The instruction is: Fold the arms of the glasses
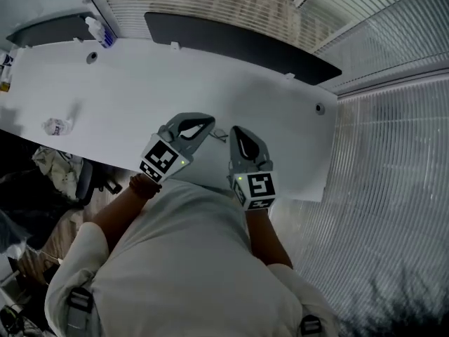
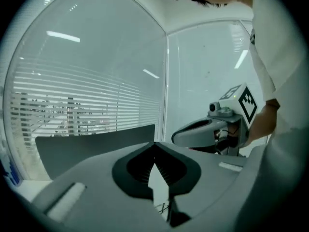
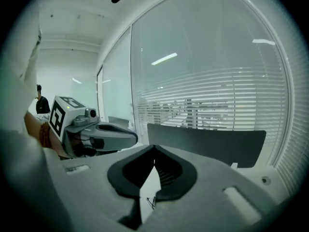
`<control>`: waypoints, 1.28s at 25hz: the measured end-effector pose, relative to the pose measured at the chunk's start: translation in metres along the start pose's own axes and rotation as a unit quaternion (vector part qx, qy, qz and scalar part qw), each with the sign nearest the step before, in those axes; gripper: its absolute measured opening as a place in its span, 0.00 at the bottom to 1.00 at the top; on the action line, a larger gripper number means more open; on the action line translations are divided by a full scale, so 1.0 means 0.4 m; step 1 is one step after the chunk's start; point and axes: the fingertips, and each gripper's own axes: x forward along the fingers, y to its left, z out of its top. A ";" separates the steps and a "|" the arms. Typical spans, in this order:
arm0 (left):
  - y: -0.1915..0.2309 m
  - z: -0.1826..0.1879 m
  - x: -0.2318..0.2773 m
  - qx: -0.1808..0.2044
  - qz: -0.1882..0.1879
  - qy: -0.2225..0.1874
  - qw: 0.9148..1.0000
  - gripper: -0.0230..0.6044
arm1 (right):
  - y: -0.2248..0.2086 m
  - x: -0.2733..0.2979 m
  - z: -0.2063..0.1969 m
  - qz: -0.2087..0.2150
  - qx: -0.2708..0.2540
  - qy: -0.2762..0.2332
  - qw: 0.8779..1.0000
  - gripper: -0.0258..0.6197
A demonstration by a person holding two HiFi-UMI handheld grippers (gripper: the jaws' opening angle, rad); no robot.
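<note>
Glasses (image 1: 219, 135): thin wire frame lying on the white desk (image 1: 140, 93), close to its near edge. In the head view they sit between the tips of the two grippers. The frame shows too small to tell whether its arms are folded.

Left gripper (image 1: 208, 124): fingers (image 2: 140, 170) closed tip to tip, with nothing gripped. In the left gripper view, the glasses appear through the slot below the closed tips, on the desk surface and clear of the fingers.

Right gripper (image 1: 236, 132): fingers likewise closed tip to tip, with nothing gripped. In the right gripper view, the glasses again appear through the slot, apart from the fingers.

Both grippers are held above the desk, side by side and near each other. Their tips point toward the far side and converge slightly. Each gripper is visible in the other's view.

Other items:
- A bottle (image 1: 102, 33) with a blue label stands at the far left of the desk.
- A crumpled wrapper (image 1: 56, 126) lies at the left, well apart from the glasses.
- A dark panel (image 1: 238, 45) runs along the far edge.
- Slatted blinds (image 1: 224, 2) hang behind the dark panel.
</note>
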 end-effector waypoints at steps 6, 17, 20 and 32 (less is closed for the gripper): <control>-0.041 0.149 -0.077 -0.041 0.037 -0.091 0.994 0.04 | 0.053 -0.059 0.100 0.004 0.029 -0.067 0.997 0.04; -0.082 0.174 -0.104 -0.059 0.059 -0.112 0.990 0.04 | 0.093 -0.115 0.204 0.011 0.037 -0.124 0.992 0.04; -0.081 0.181 -0.105 -0.054 0.054 -0.114 0.991 0.04 | 0.095 -0.114 0.201 0.011 0.036 -0.122 0.992 0.04; -0.074 0.165 -0.090 -0.055 0.051 -0.107 0.991 0.04 | 0.076 -0.110 0.190 0.008 0.042 -0.118 0.992 0.04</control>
